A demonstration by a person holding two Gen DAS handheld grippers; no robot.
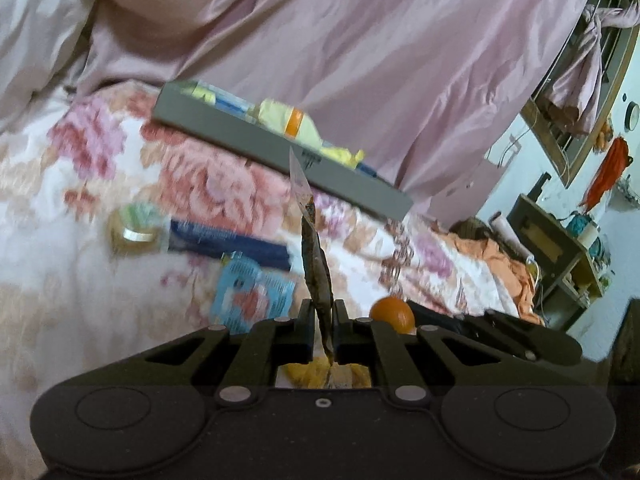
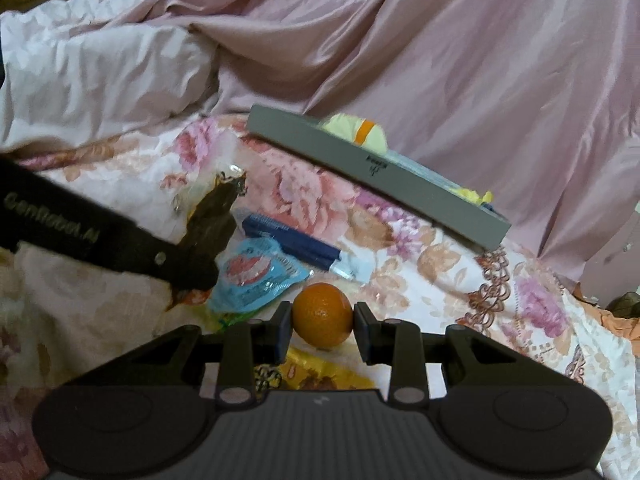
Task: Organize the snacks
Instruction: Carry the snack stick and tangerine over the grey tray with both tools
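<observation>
My left gripper [image 1: 323, 322] is shut on a thin clear packet with a dark brown snack [image 1: 316, 264], held edge-on above the bed; it also shows in the right wrist view [image 2: 212, 216], left of centre. My right gripper [image 2: 322, 320] has its jaws on both sides of an orange [image 2: 322, 314] that rests on the floral bedspread; the pads touch it. A grey tray [image 2: 360, 160] with yellow and blue packets lies farther back. A dark blue bar [image 2: 292, 240] and a light blue packet [image 2: 256, 276] lie between.
A yellow packet [image 2: 320, 374] lies under the right gripper. A small round green-and-gold snack [image 1: 134, 226] lies at the left. Pink sheets [image 1: 360, 40] are heaped behind the tray. Wooden shelves [image 1: 560, 248] stand beyond the bed's right edge.
</observation>
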